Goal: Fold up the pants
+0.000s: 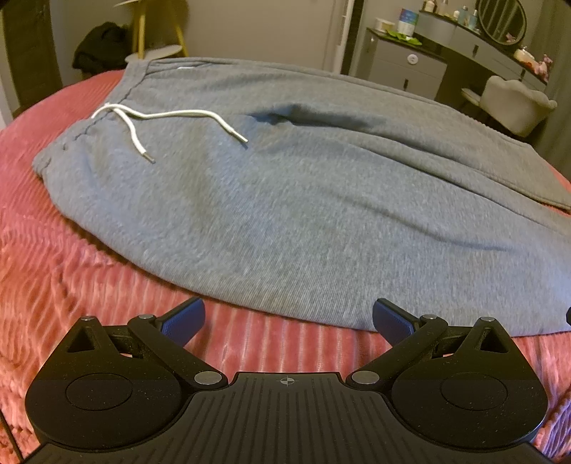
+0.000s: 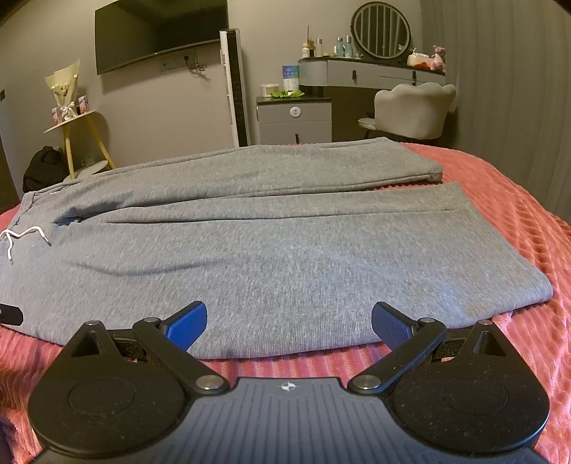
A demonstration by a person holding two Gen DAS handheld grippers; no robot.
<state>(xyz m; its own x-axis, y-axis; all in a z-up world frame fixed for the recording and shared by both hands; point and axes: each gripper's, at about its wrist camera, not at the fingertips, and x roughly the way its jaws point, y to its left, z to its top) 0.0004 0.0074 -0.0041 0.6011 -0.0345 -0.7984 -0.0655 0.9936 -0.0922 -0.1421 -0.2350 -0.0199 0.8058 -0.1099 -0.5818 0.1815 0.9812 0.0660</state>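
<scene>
Grey sweatpants (image 1: 285,200) lie spread flat on a pink ribbed bedspread (image 1: 53,278), waistband to the left with a white drawstring (image 1: 167,119) on top. In the right wrist view the pants (image 2: 271,257) run left to right, both legs side by side with cuffs at the right. My left gripper (image 1: 288,317) is open and empty, just short of the pants' near edge by the waist end. My right gripper (image 2: 289,323) is open and empty, its fingers over the near edge of the closer leg. A tip of the left gripper (image 2: 10,314) shows at the left edge.
The bedspread (image 2: 506,221) extends around the pants. Behind the bed stand a grey dresser (image 2: 294,119), a vanity with a round mirror (image 2: 380,30), a pale chair (image 2: 415,109), a wall TV (image 2: 160,32), a white tower fan (image 2: 233,85) and a yellow-legged side table (image 2: 76,121).
</scene>
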